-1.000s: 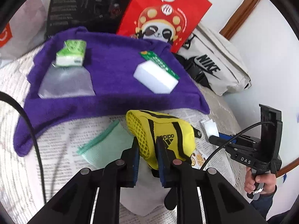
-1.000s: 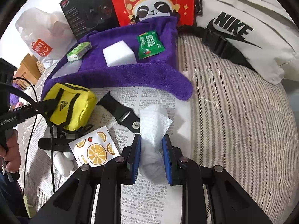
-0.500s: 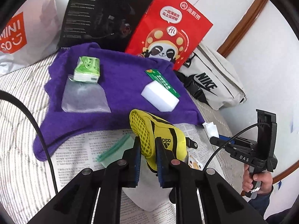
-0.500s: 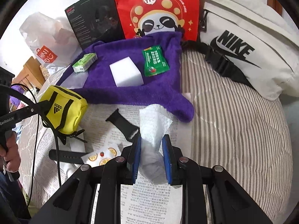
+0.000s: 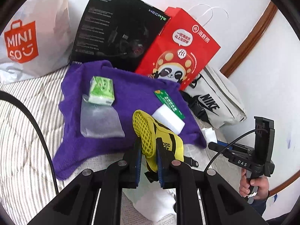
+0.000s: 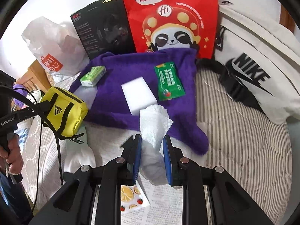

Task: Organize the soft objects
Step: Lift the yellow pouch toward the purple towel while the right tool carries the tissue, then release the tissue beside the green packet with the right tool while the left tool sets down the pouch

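Observation:
My left gripper [image 5: 148, 146] is shut on a yellow Adidas pouch [image 5: 157, 138] and holds it lifted over the near edge of the purple towel [image 5: 93, 146]; the pouch also shows at the left of the right wrist view [image 6: 63, 110]. My right gripper [image 6: 151, 146] is shut on a white paper tissue [image 6: 153, 123], raised near the towel's [image 6: 180, 131] front edge. On the towel lie a green tissue pack [image 5: 101, 91], a clear plastic bag [image 5: 99, 120], a white sponge [image 5: 168, 120] and a green sachet [image 5: 168, 101].
Behind the towel stand a black box [image 5: 120, 30], a red panda paper bag [image 5: 178, 46] and a Miniso bag [image 5: 28, 37]. A white Nike bag [image 6: 253, 71] lies at the right. A fruit-print packet [image 6: 133, 198] and a black strap [image 6: 127, 142] lie on newspaper over the striped bedding [image 6: 243, 150].
Both grippers have lifted and moved forward toward the purple towel, the left carrying the yellow pouch, the right carrying the tissue. The items below have dropped lower in view.

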`<action>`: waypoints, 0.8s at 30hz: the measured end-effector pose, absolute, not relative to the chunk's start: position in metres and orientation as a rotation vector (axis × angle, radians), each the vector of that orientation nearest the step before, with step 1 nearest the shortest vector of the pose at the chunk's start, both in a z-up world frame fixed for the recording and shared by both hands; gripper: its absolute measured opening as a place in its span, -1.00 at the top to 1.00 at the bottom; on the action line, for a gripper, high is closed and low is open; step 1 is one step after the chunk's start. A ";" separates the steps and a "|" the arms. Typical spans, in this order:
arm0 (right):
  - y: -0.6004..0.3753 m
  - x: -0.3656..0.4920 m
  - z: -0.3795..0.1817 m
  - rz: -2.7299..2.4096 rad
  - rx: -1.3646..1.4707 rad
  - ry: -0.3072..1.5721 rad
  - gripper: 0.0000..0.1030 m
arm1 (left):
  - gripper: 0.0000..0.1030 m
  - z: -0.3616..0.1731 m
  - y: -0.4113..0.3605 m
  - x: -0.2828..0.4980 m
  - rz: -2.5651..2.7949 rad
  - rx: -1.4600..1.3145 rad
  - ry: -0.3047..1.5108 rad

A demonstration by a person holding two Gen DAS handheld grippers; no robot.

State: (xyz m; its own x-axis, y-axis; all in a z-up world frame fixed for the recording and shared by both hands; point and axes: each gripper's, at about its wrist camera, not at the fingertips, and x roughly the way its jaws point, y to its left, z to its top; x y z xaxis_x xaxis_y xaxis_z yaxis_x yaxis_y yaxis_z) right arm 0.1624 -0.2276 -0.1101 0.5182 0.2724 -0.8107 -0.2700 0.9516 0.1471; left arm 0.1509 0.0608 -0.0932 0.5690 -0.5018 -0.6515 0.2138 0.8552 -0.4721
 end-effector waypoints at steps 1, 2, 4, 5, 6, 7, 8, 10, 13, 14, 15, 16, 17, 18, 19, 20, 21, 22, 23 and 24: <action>-0.226 0.165 -0.109 0.326 -0.003 0.971 0.56 | 0.73 -0.092 0.062 0.153 -0.429 -0.363 0.866; -0.224 0.169 -0.107 0.328 -0.008 0.971 0.56 | 0.73 -0.090 0.063 0.156 -0.429 -0.363 0.865; -0.222 0.175 -0.105 0.329 -0.008 0.968 0.56 | 0.73 -0.088 0.066 0.160 -0.424 -0.367 0.860; -0.222 0.179 -0.103 0.330 -0.008 0.966 0.56 | 0.73 -0.087 0.068 0.163 -0.421 -0.369 0.858; -0.221 0.184 -0.102 0.328 -0.008 0.965 0.56 | 0.73 -0.086 0.070 0.166 -0.419 -0.371 0.856; -0.220 0.189 -0.101 0.326 -0.007 0.964 0.56 | 0.73 -0.086 0.071 0.168 -0.414 -0.373 0.853; -0.219 0.195 -0.099 0.325 -0.006 0.963 0.56 | 0.73 -0.085 0.072 0.173 -0.408 -0.374 0.851; -0.217 0.205 -0.097 0.320 -0.006 0.961 0.56 | 0.73 -0.085 0.074 0.180 -0.401 -0.374 0.850; -0.215 0.221 -0.095 0.316 -0.007 0.959 0.56 | 0.73 -0.085 0.075 0.191 -0.393 -0.385 0.851; -0.215 0.226 -0.095 0.311 -0.009 0.960 0.56 | 0.73 -0.086 0.076 0.196 -0.396 -0.391 0.852; -0.215 0.231 -0.095 0.309 -0.010 0.963 0.56 | 0.73 -0.087 0.076 0.199 -0.395 -0.393 0.853; -0.214 0.236 -0.096 0.308 -0.011 0.968 0.56 | 0.73 -0.088 0.077 0.204 -0.391 -0.394 0.855; -0.214 0.241 -0.097 0.306 -0.012 0.971 0.56 | 0.73 -0.089 0.077 0.207 -0.390 -0.395 0.858; -0.214 0.246 -0.098 0.302 -0.013 0.975 0.56 | 0.73 -0.091 0.078 0.211 -0.389 -0.396 0.861; -0.214 0.251 -0.099 0.300 -0.015 0.980 0.56 | 0.73 -0.092 0.078 0.215 -0.388 -0.399 0.863; -0.214 0.254 -0.101 0.300 -0.018 0.985 0.56 | 0.73 -0.093 0.079 0.217 -0.388 -0.399 0.865; -0.213 0.258 -0.102 0.300 -0.025 0.991 0.56 | 0.73 -0.094 0.079 0.220 -0.384 -0.398 0.866; -0.212 0.262 -0.105 0.296 -0.035 0.999 0.56 | 0.73 -0.095 0.080 0.223 -0.380 -0.398 0.867; -0.212 0.264 -0.108 0.291 -0.039 1.007 0.56 | 0.73 -0.096 0.081 0.225 -0.380 -0.400 0.867; -0.213 0.267 -0.112 0.288 -0.039 1.022 0.56 | 0.73 -0.097 0.081 0.227 -0.381 -0.404 0.868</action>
State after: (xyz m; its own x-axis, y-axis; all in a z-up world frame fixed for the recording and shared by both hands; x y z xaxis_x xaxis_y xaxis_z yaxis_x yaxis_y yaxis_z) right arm 0.2667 -0.2130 -0.1119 0.4870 0.2190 -0.8455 -0.2552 0.9615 0.1021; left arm 0.2273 0.0814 -0.0967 0.5892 -0.4775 -0.6518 0.1569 0.8590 -0.4874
